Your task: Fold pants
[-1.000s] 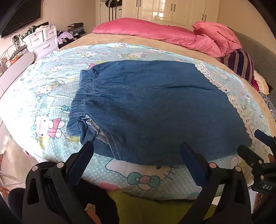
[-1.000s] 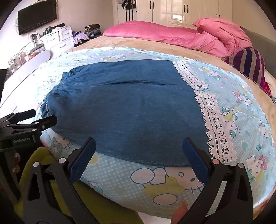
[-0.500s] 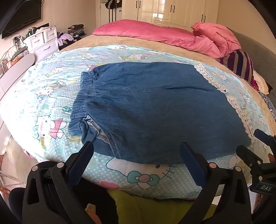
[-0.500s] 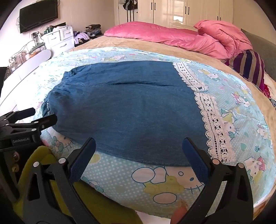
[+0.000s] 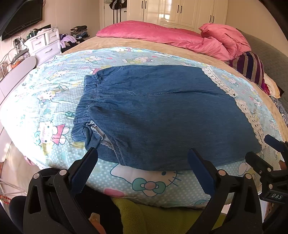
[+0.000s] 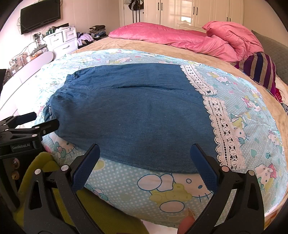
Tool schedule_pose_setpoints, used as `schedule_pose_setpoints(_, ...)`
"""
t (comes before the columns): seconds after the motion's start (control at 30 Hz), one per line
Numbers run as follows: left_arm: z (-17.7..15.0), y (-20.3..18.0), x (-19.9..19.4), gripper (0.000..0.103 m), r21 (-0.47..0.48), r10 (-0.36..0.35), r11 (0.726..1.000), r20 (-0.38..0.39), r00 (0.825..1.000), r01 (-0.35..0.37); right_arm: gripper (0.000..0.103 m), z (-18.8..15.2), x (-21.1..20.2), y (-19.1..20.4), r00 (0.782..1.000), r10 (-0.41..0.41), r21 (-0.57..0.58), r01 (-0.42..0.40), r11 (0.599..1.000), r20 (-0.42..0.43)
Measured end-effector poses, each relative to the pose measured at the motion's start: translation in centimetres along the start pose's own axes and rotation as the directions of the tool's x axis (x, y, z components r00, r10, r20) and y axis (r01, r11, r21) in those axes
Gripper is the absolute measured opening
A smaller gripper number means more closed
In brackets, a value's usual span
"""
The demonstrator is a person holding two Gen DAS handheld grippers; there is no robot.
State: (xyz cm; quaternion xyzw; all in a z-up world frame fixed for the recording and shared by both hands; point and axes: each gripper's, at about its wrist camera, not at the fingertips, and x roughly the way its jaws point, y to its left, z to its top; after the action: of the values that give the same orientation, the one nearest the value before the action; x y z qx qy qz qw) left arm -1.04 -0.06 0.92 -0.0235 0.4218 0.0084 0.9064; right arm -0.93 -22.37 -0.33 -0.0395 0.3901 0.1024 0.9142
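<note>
Denim pants point(image 5: 162, 117) lie flat on the cartoon-print sheet point(image 5: 54, 93) at the bed's near edge; left tool point(image 5: 142, 165) and right tool point(image 6: 144, 162) both gape empty.

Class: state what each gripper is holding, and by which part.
Nothing. The left gripper and right gripper are both open, short of the denim pants.

One pair of pants point(image 5: 162, 115) is seen | one cartoon sheet point(image 5: 54, 93) | one pink quilt point(image 5: 171, 37) | one striped cushion point(image 5: 250, 68) | one television point(image 6: 40, 17) | two grippers, left point(image 5: 143, 168) and right point(image 6: 144, 164), both spread wide.
</note>
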Motion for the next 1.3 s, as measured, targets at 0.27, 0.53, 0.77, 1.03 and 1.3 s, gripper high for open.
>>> schedule_pose_setpoints(0.27, 0.00, 0.10, 0.03, 0.099, -0.001, 0.000, 1.000, 0.002, 1.000, 0.000, 0.095, -0.03, -0.05, 0.06, 1.000, 0.000, 0.000, 0.000, 1.000, -0.002)
schedule_pose_setpoints(0.53, 0.11, 0.10, -0.02, 0.099, 0.002, -0.001, 1.000, 0.006, 1.000, 0.001, 0.095, -0.05, -0.11, 0.16, 1.000, -0.001, -0.001, 0.001, 1.000, -0.008)
schedule_pose_setpoints(0.77, 0.05, 0.13, -0.06, 0.099, 0.001, -0.002, 1.000, 0.008, 1.000, 0.002, 0.095, 0.05, -0.09, 0.11, 1.000, -0.001, -0.007, 0.001, 1.000, -0.008)
schedule_pose_setpoints(1.03, 0.03, 0.21, -0.05, 0.099, -0.002, 0.001, 1.000, 0.010, 1.000, -0.001, 0.095, 0.19, -0.01, 0.20, 1.000, -0.002, -0.009, 0.002, 1.000, -0.008)
schedule_pose_setpoints(1.3, 0.51, 0.54, 0.39, 0.099, -0.014, 0.002, 1.000, 0.011, 1.000, -0.002, 0.095, 0.84, 0.33, 0.56, 1.000, 0.006, -0.022, -0.007, 1.000, -0.008)
